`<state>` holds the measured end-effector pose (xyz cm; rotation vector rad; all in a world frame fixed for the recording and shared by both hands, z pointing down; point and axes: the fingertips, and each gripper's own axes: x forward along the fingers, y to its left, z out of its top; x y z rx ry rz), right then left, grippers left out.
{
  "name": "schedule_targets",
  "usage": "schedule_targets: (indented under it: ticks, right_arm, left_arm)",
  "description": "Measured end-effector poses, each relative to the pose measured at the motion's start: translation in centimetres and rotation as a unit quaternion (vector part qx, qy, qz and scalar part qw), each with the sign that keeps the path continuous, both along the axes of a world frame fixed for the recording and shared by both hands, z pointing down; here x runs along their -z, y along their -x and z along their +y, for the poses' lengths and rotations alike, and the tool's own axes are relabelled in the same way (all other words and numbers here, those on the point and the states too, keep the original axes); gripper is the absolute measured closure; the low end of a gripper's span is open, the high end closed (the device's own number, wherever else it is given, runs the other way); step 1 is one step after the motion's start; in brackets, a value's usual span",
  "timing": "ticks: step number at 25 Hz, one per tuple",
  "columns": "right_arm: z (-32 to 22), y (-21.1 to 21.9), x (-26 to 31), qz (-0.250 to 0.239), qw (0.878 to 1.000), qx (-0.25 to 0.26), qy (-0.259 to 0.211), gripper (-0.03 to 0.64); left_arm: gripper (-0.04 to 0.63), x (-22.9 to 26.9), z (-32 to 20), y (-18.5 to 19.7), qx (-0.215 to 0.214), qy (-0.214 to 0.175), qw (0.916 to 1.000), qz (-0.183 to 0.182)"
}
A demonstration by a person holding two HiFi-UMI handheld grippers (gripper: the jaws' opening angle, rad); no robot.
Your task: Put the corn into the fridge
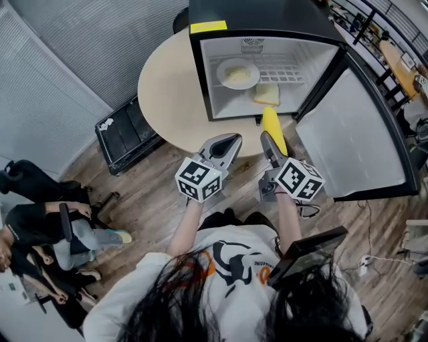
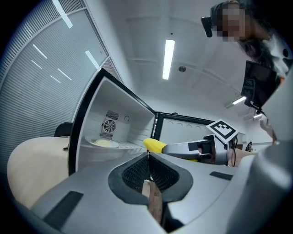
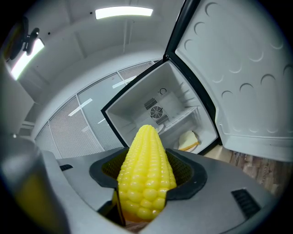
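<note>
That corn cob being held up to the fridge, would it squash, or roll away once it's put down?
The corn is probably stiff: it sticks straight out past the jaws of the right gripper without drooping. Round and tapered, it may well roll in a curve on the fridge floor. Its bumpy kernels likely help the jaws grip.

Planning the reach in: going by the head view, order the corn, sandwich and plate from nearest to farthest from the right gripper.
1. The corn: held in the right gripper, in front of the fridge.
2. The sandwich: low inside, right side.
3. The plate: higher up, left, farthest in.
</note>
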<state>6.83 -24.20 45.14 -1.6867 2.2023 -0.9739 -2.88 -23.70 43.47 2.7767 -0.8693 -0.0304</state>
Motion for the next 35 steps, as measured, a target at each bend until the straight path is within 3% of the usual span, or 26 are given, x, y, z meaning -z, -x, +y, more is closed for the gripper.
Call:
schedule_targets:
  ticks: [13,35]
  right_arm:
    - [-1.1,-1.3,0.3,0.037,0.999,0.003,0.000,0.360]
    - [-13.4,-5.3,-0.4,0.090,0.994,0.060,-0.002,0.360]
  left_arm:
    - [0.583,-1.0,-1.1,-1.7,-0.010,0.014,0.9998,0.008]
    - [0.583,-2.3,-9.4,-4.3,0.024,0.028,0.9993,-0.001]
